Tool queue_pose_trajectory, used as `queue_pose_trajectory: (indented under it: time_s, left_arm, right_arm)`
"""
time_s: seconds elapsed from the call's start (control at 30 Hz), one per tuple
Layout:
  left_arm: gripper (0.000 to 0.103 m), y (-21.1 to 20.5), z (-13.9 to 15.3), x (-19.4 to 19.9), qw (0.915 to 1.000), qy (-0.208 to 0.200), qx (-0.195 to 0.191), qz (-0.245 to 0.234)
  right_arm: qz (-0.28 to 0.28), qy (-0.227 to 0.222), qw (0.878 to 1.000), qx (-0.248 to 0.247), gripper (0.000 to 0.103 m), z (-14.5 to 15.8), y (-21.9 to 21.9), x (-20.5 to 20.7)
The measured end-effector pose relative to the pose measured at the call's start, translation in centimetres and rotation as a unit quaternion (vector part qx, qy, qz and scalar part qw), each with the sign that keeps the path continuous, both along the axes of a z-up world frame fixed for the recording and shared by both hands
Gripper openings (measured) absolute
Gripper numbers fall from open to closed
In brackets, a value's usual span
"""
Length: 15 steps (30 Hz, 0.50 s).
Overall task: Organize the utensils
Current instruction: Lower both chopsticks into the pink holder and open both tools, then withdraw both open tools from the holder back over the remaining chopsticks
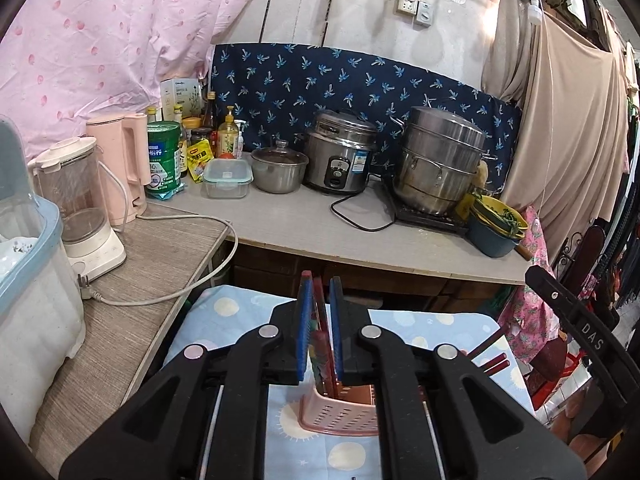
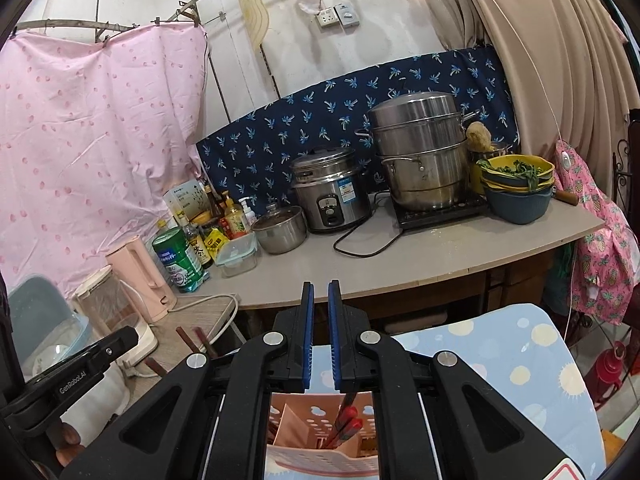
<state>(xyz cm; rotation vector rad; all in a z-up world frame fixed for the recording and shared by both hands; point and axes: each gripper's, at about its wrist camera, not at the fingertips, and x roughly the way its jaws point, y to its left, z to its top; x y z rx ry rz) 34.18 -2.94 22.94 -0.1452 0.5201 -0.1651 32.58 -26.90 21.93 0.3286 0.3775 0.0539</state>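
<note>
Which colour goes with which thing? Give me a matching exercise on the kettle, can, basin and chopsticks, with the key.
Things:
1. kettle
2. can
3. basin
4. chopsticks

Colours:
a. dark red
b. blue
c. pink
d. green

Pairs: 1-c, 2-d, 3-b, 4-a
</note>
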Motion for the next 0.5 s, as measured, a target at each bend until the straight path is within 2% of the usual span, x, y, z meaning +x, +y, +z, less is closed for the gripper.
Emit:
queue_pose_trajectory:
  time_s: [0.33,0.5]
  left_arm:
    - [0.010,0.6,0.0,-1.9,1.0000,-0.001,0.002,-0.001]
    - [0.010,0.7,-0.6,-3.6,0.9998,0.005,0.020,0.004]
  right_arm:
    - [0.008,-0.001,1.000,0.001,0.012,0.5,0.2,-2.3]
    - [0.015,0.001,1.000,-0.004,0.020,-0.1,0.8,-4.7]
